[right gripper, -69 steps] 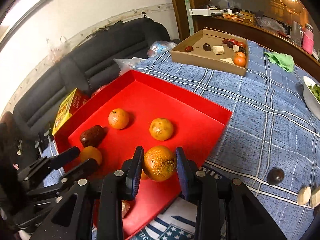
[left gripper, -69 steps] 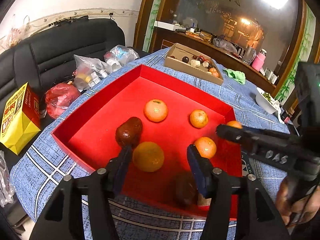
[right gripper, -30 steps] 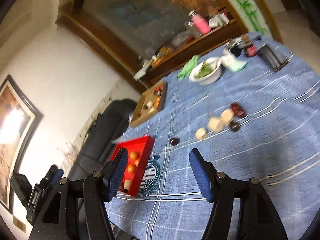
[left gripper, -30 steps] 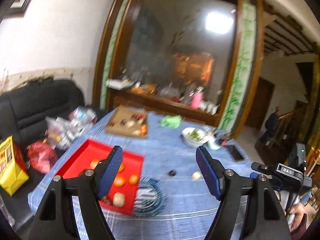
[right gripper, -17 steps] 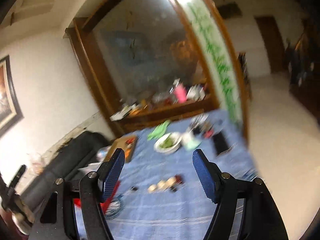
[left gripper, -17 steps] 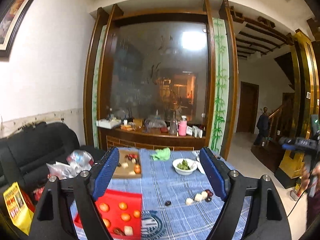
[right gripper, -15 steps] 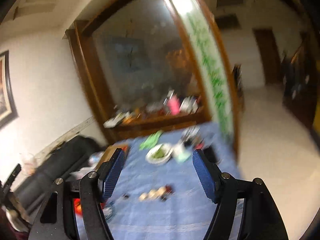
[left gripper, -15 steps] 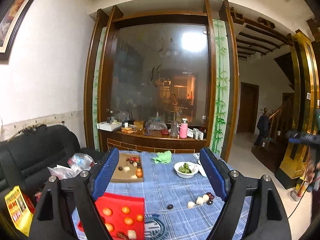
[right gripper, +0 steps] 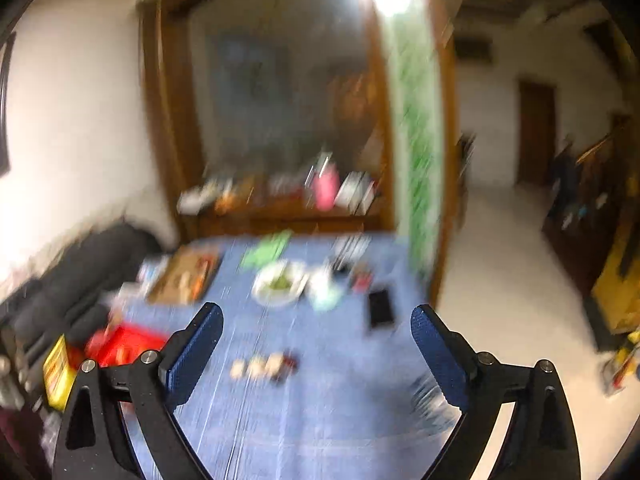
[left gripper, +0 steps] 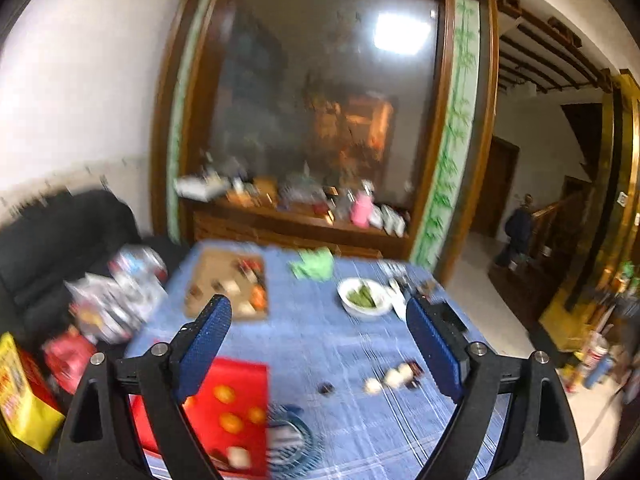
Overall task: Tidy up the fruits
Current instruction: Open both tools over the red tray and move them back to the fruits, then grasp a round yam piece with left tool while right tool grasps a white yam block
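Left claw (left gripper: pixel 318 348) and right claw (right gripper: pixel 316 354) both raised well above the counter (left gripper: pixel 320 340), jaws just spread wide, nothing between them. Red tray (left gripper: pixel 244 372) low on the left, far below the left claw, with three oranges (left gripper: pixel 224 394) and one pale piece showing. More small fruit (left gripper: pixel 394 378) loose mid-counter; count blurred. One cardboard box (left gripper: pixel 208 276), one white bowl (left gripper: pixel 364 300) beyond.

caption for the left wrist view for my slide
Open left gripper raised above the blue tablecloth, with oranges in the red tray below.
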